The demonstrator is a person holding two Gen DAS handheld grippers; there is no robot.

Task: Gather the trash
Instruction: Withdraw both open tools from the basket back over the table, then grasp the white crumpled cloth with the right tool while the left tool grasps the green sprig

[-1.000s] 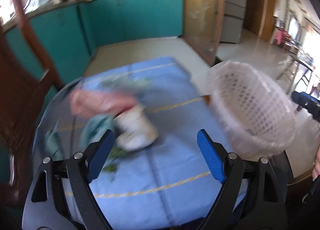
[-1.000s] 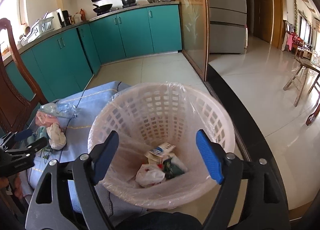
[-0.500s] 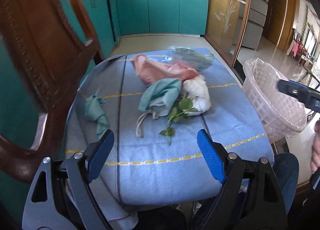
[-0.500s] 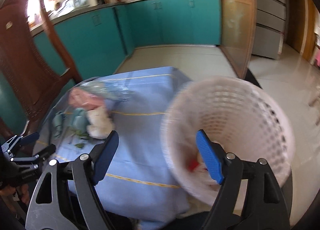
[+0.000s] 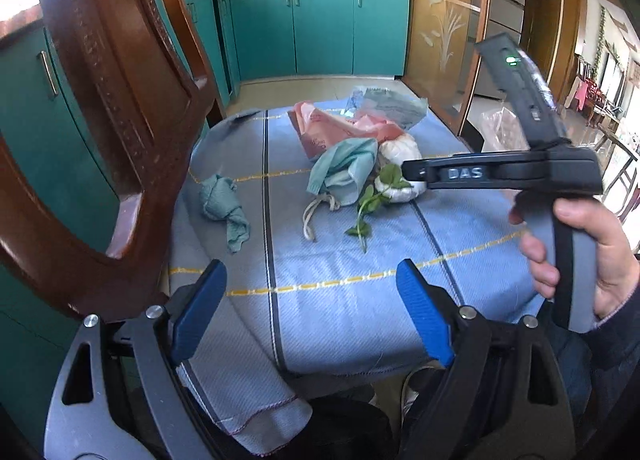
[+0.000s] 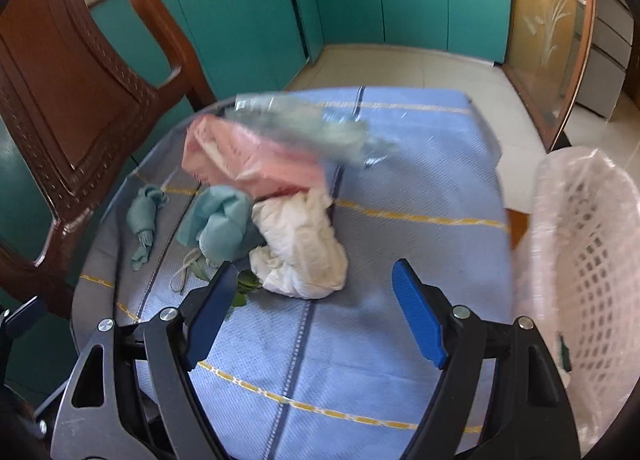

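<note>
On the blue tablecloth (image 5: 340, 300), toward its far edge, the trash sits heaped: pink bag (image 6: 240, 156), clear wrapper (image 6: 304, 128), white wad (image 6: 304, 252), teal cloth (image 6: 220, 228), a green sprig (image 5: 372, 200). Another teal rag (image 5: 224, 204) lies apart by the left edge. My left gripper (image 5: 312, 312) and right gripper (image 6: 312, 312) both gape, nothing between them. Teal cabinets (image 5: 320, 28) beyond; the basket (image 6: 588, 280) is cut off at the right edge, its contents hidden.

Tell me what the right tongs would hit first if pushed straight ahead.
Probably the crumpled white tissue wad, just ahead of the open, empty right tongs; otherwise the bare blue tablecloth beside it. Depth is uncertain.
</note>
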